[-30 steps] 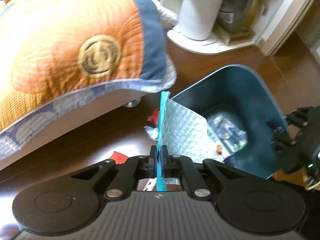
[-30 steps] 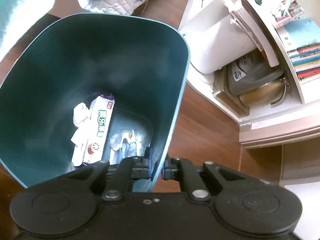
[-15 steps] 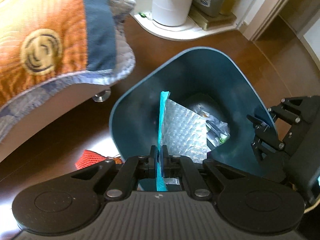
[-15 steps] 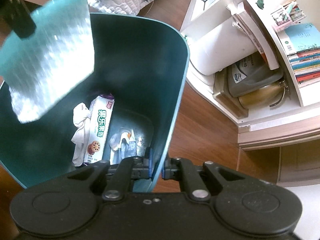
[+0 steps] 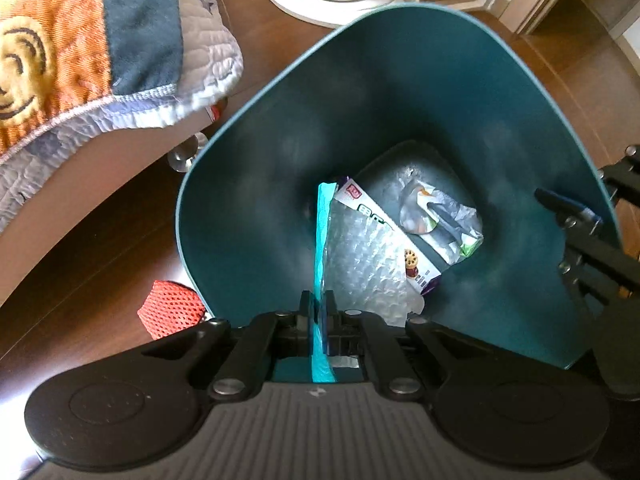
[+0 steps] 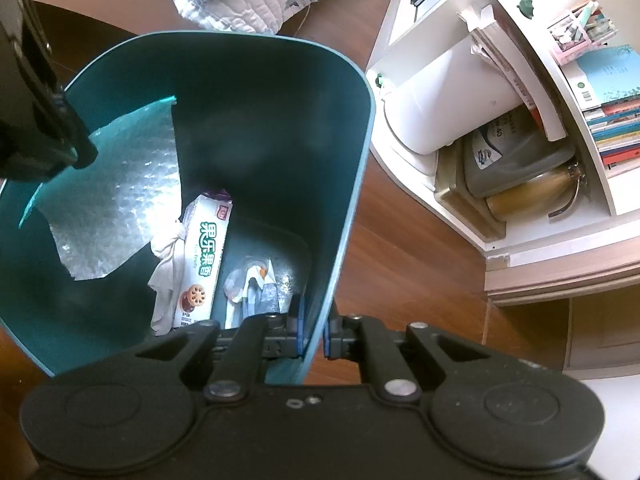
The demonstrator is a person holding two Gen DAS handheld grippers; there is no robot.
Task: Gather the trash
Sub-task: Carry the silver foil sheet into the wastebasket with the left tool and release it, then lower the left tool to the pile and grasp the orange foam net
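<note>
The left gripper (image 5: 319,312) has its jaws clamped on a bubble mailer (image 5: 360,264) hanging inside the teal bin (image 5: 400,92). The right gripper's (image 6: 311,332) jaws pinch the bin's rim at 3 o'clock.

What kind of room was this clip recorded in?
Likely a bedroom or living space at home: a quilted bedspread overhangs a wooden floor, beside a white shelf unit with books.
</note>
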